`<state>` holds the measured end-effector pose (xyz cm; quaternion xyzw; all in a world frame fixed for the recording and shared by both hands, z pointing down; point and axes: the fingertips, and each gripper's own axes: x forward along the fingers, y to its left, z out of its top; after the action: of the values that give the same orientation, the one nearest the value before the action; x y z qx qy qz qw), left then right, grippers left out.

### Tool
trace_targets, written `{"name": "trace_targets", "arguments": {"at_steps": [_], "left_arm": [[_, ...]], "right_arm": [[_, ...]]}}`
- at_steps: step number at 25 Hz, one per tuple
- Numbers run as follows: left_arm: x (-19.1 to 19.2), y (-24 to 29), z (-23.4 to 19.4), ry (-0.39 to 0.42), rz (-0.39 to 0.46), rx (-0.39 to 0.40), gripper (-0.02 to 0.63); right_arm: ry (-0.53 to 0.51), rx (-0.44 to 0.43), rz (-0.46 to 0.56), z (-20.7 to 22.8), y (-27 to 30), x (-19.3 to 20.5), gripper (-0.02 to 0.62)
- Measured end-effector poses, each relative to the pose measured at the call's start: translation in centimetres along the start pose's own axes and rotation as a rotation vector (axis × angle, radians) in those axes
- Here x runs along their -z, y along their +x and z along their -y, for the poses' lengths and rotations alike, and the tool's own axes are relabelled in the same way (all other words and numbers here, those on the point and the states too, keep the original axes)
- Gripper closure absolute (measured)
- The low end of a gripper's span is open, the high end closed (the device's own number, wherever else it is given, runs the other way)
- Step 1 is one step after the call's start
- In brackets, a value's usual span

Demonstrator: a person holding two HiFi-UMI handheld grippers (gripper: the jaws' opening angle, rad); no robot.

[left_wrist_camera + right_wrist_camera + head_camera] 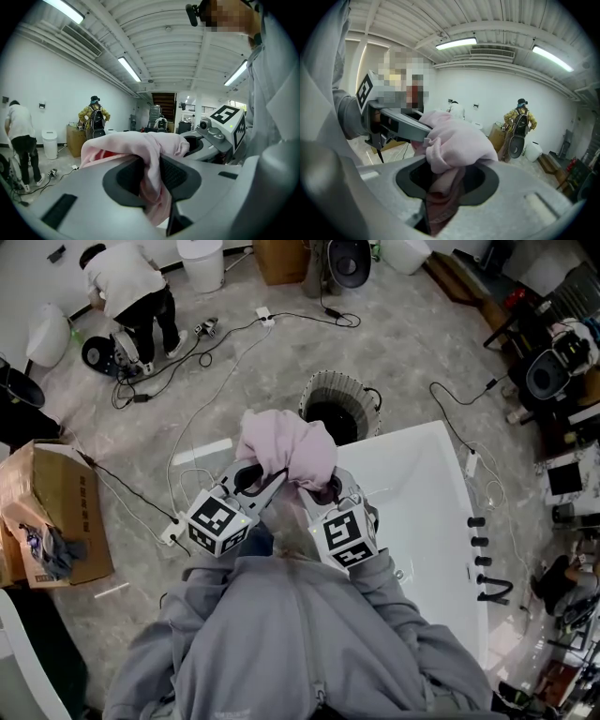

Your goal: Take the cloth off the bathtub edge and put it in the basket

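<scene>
Floor (403, 343) below: pink cloth (286, 446) clamped by left gripper (255, 482), right gripper (321, 487); basket (349, 390) could be missed if released early.

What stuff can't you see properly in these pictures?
- Inside of the basket: in the head view it is too dark to tell if anything is in it.
- Near edge of the bathtub: in the head view it is hidden by the person's grey sleeves and both claws.
- Tips of the left claw and right claw: buried in the pink cloth they grip.
- Basket and bathtub: neither shows in the two gripper views.
</scene>
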<state>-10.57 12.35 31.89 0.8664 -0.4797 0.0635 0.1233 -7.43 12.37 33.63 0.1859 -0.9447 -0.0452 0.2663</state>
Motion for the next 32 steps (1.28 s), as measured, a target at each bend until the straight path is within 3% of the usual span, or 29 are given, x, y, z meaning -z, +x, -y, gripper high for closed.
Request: {"name": "trace_targets", "arguments": {"at_steps": [10, 17, 32], "left_arm": [[-3.2, 0.2, -11.3, 0.024, 0.03, 0.026, 0.517], [-5.4, 0.7, -17.8, 0.05, 0.04, 0.093, 0.517], [-6.1, 3.6, -21.5, 0.04, 0.03, 0.229, 0.517]], "right_arm": [[-0.004, 0.033, 0.006, 3.5, 9.3, -6.0, 0.469], [0.026, 0.099, -0.001, 5.7, 14.6, -9.5, 0.469], [0.093, 0.205, -0.042, 8.9, 17.6, -10.1, 0.469]]}}
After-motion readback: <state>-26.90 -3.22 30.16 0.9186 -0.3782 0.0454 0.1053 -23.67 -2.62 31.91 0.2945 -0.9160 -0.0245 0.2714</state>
